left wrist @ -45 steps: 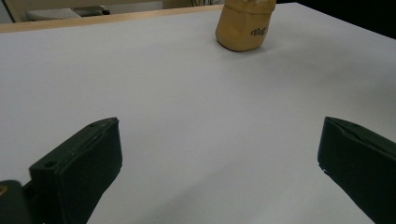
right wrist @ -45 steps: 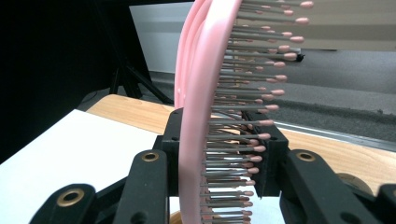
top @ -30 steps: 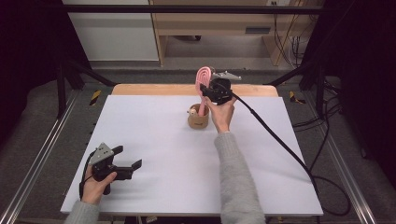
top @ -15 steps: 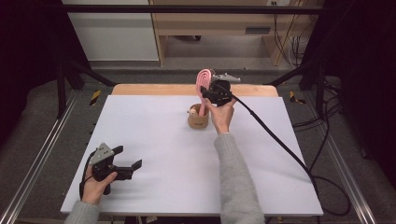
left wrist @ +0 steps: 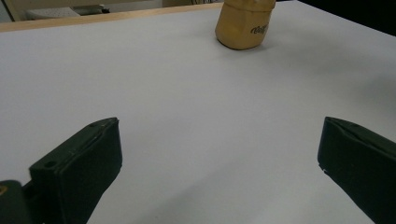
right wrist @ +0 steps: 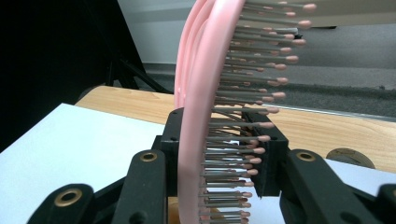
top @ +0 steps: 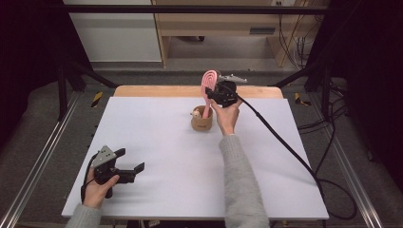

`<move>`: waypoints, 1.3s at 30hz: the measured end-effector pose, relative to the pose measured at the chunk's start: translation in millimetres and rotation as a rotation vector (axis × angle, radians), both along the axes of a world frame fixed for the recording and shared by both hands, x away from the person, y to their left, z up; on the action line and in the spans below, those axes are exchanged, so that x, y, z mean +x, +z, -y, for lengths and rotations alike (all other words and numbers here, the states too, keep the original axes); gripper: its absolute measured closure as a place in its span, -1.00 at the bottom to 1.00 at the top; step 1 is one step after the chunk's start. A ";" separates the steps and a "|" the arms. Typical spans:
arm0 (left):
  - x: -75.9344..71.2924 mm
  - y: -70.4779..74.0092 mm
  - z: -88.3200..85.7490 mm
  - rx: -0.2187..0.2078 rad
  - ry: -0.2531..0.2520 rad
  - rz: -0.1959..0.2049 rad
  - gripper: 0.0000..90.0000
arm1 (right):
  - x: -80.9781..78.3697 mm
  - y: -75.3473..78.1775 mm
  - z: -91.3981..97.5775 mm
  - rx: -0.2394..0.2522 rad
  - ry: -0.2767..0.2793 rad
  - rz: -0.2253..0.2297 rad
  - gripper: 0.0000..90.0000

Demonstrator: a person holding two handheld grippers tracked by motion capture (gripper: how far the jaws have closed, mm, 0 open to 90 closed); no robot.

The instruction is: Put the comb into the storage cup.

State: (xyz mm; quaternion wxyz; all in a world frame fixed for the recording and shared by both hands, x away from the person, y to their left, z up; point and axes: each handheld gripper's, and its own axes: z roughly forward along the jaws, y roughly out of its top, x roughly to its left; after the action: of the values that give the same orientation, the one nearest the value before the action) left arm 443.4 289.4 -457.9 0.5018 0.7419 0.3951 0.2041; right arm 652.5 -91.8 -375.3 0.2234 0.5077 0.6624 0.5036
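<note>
The right gripper (top: pixel 212 93) has its jaws clenched on a pink hairbrush (top: pixel 208 84), which stands upright with its handle end down inside a small tan cup (top: pixel 202 122) near the far middle of the white bench (top: pixel 180 156). In the right gripper view the hairbrush (right wrist: pixel 205 107) rises between the two black jaws, bristles pointing to the right. Well apart from the cup, toward the near left corner of the bench, the left gripper (top: pixel 129 165) rests low with its jaws released and spread wide, nothing between them.

I count one pink hairbrush (top: pixel 208 85), one tan cup (top: pixel 202 122), two tools—left (top: pixel 129 165), right (top: pixel 212 93)—and one white counter (top: pixel 157 142).
</note>
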 end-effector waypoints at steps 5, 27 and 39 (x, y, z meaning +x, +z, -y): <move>0.2 -0.2 0.1 0.005 -0.002 -0.001 -1.00 | 2.4 -0.8 4.0 0.008 -0.002 -0.006 0.40; 0.3 -0.4 0.0 0.006 -0.002 -0.002 -1.00 | 8.9 -7.8 9.4 -0.078 -0.042 0.027 0.26; 0.3 -0.5 0.4 0.004 -0.003 -0.003 -1.00 | 8.0 -9.8 11.6 -0.119 -0.039 0.055 0.13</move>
State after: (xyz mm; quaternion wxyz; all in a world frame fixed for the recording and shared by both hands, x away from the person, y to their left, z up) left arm 443.8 289.0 -458.4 0.5000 0.7438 0.3944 0.2030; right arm 660.6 -103.3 -385.0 0.2811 0.4923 0.6749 0.4724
